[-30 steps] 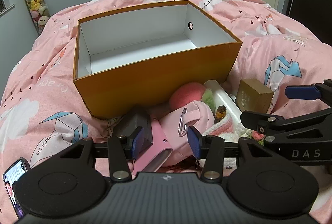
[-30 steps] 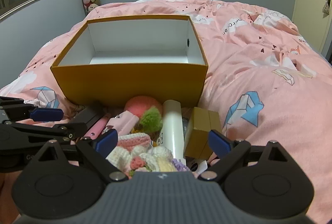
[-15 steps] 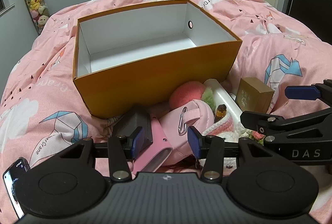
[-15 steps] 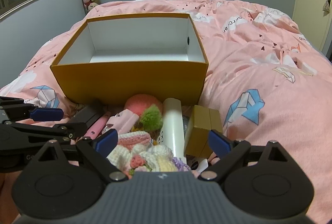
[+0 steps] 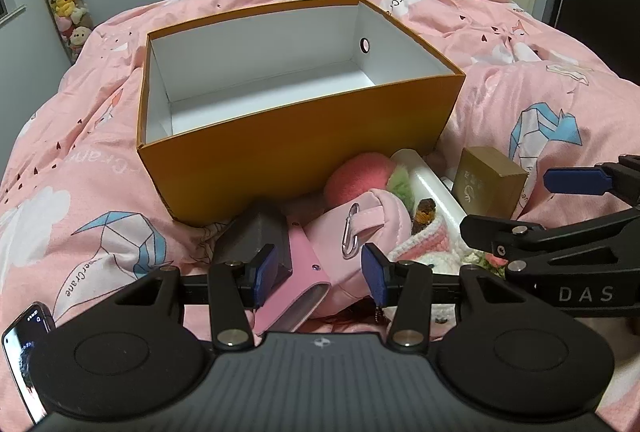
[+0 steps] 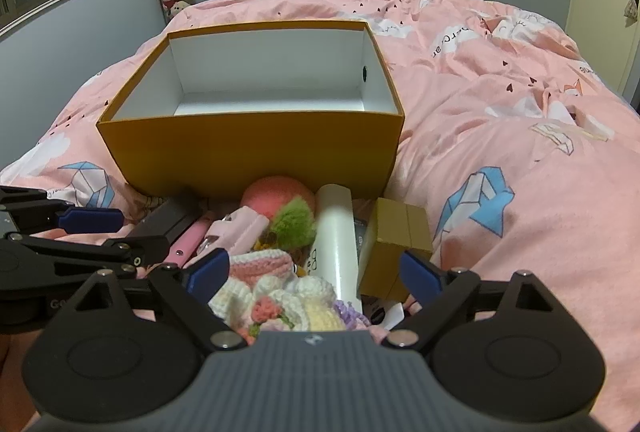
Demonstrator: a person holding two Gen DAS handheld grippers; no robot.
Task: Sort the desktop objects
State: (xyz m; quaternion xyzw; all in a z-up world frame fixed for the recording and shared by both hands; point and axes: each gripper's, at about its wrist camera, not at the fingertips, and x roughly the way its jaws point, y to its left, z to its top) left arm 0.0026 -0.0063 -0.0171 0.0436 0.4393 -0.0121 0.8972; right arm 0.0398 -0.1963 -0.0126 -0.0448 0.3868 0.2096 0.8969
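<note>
Both grippers are hovering with jaws apart, gripping nothing: left gripper (image 5: 318, 272) over the pink pouch (image 5: 352, 232), right gripper (image 6: 314, 272) over the crochet items (image 6: 272, 292). The pile is lying against the orange box (image 6: 248, 148) on the pink bedspread (image 6: 520, 152).

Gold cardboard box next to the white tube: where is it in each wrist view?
Left wrist view: the gold box sits right of centre, just right of the white tube.
Right wrist view: the gold box sits lower centre-right, again right of the white tube.
Shared landmark: the open orange box directly behind the pile.
</note>
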